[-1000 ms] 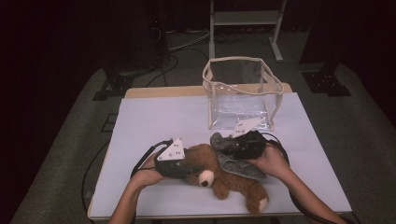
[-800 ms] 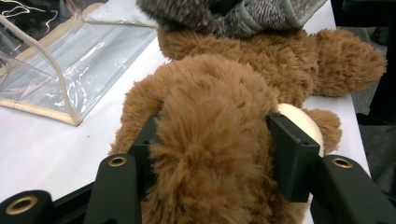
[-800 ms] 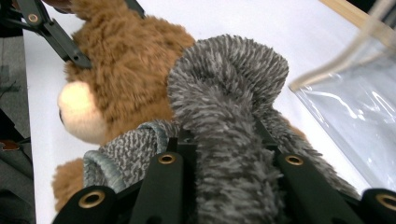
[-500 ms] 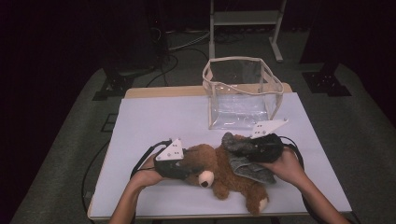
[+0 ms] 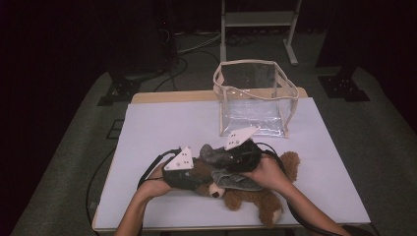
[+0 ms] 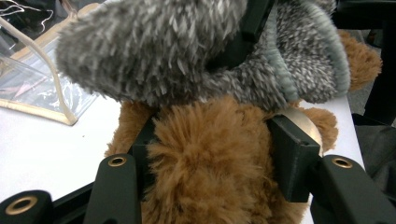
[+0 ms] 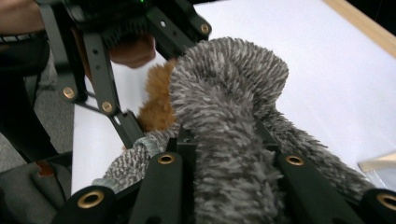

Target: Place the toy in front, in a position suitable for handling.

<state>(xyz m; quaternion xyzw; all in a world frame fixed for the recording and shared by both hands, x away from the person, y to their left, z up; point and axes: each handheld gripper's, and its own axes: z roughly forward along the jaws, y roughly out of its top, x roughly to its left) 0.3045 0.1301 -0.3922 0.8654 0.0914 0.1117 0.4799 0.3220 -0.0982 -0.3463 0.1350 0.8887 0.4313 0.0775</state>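
Bear lay on the table's near edge: soft, light, squashy. We clamped its plush body in our left gripper; our right gripper pinched the limp grey garment, best taken by thick folds.

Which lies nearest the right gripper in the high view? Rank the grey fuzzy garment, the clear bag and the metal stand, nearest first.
1. Grey fuzzy garment: clamped in the right gripper, over the teddy bear.
2. Clear bag: just beyond, mid-table.
3. Metal stand: on the floor, past the table.
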